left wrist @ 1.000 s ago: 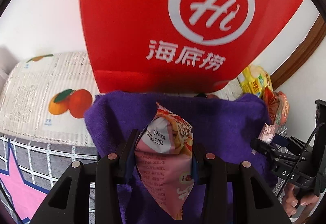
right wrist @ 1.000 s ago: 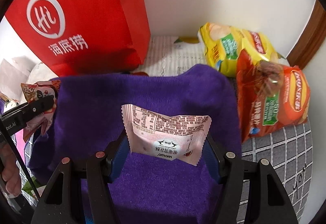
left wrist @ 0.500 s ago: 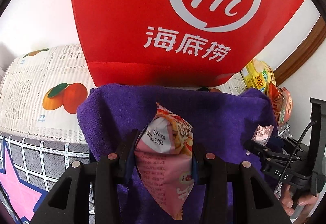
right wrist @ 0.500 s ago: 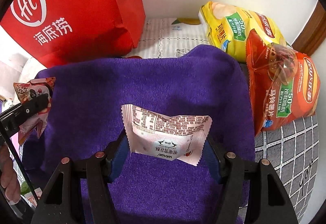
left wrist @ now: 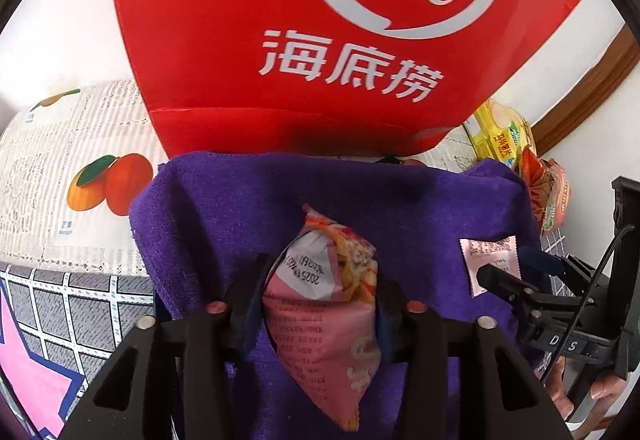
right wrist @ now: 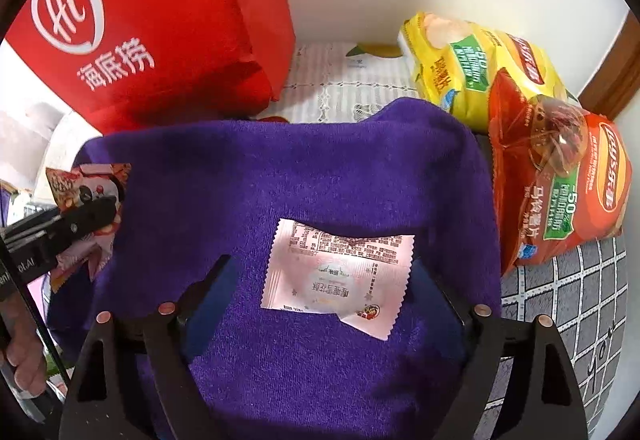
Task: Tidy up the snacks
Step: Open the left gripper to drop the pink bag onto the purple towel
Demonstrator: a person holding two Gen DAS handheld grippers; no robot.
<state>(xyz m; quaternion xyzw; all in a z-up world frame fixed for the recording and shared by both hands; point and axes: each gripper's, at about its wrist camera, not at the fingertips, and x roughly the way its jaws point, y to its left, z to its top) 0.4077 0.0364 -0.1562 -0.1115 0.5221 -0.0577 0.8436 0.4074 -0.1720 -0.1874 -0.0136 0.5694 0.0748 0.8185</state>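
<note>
— What have your left fingers (left wrist: 320,304) got?

— A pink snack packet (left wrist: 326,320), pinched between them and standing on end over the purple towel (left wrist: 224,207). The printed date faces me, upside down.

— And the right?

— My right fingers (right wrist: 320,280) are spread wide, with nothing in them. The small pale pink sachet (right wrist: 340,276) lies flat on the towel between them. It sits close to the right-hand finger; I cannot tell whether they touch, and it is well clear of the left-hand one.

— Where is the towel?

— Spread on the counter (right wrist: 560,296), which has a grey checked cover. A red bag (left wrist: 320,39) with white lettering stands just behind the towel's far edge.

— Other snacks?

— Two crisp bags against the wall at the towel's right side: a yellow one (right wrist: 472,67) behind, and a red-orange one (right wrist: 560,183) partly overlapping it in front, touching the towel's edge.

— Anything to the left of the towel?

— A white cloth (left wrist: 60,175) printed with oranges, beside the red bag.
</note>
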